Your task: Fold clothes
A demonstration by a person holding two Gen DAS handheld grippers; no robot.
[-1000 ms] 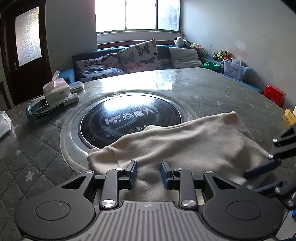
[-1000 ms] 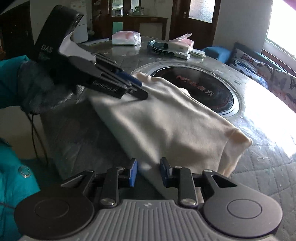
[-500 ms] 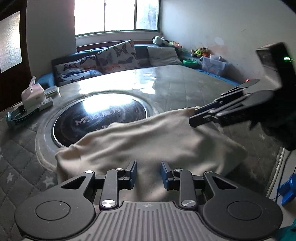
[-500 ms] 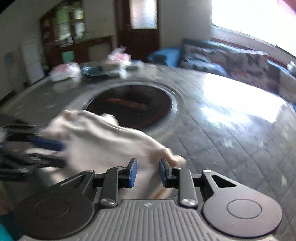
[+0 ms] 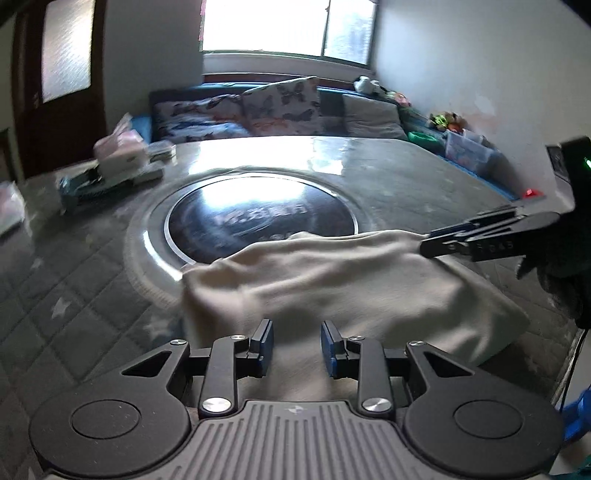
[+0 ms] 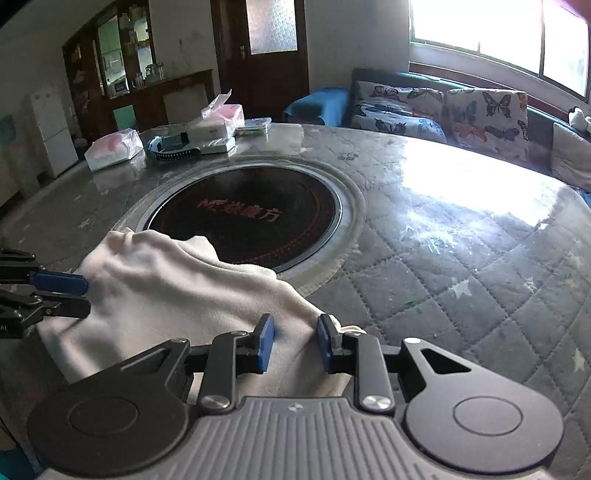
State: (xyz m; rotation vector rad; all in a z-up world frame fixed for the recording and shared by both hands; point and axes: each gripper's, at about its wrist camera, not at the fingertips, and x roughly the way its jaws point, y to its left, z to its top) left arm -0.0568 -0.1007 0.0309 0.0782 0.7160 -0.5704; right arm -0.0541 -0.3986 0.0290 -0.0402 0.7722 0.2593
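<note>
My left claw sits low over the near edge of the cream garment, its blue pads parted with cloth lying in the gap; I cannot tell whether they pinch the fabric or only straddle it. In the right wrist view this claw comes in from the left edge, pads apart, at the garment's left side.

The garment lies rumpled on the quilted grey tabletop at the near side, and its far edge laps over the rim of the round black cooktop set into the middle. Beyond the cooktop on the left stand a tissue box, a white box and a teal gadget, blurred in the left wrist view. In the right wrist view a pink packet lies left of them.

My right claw has the garment's right corner bunched between its pads, and a ridge of cloth rises in the narrow gap: it grips the garment. From the left wrist view the right claw reaches in from the right, tips at the far right corner, which is pulled up taut.

Behind the tabletop runs a blue sofa with butterfly cushions under a bright window.
</note>
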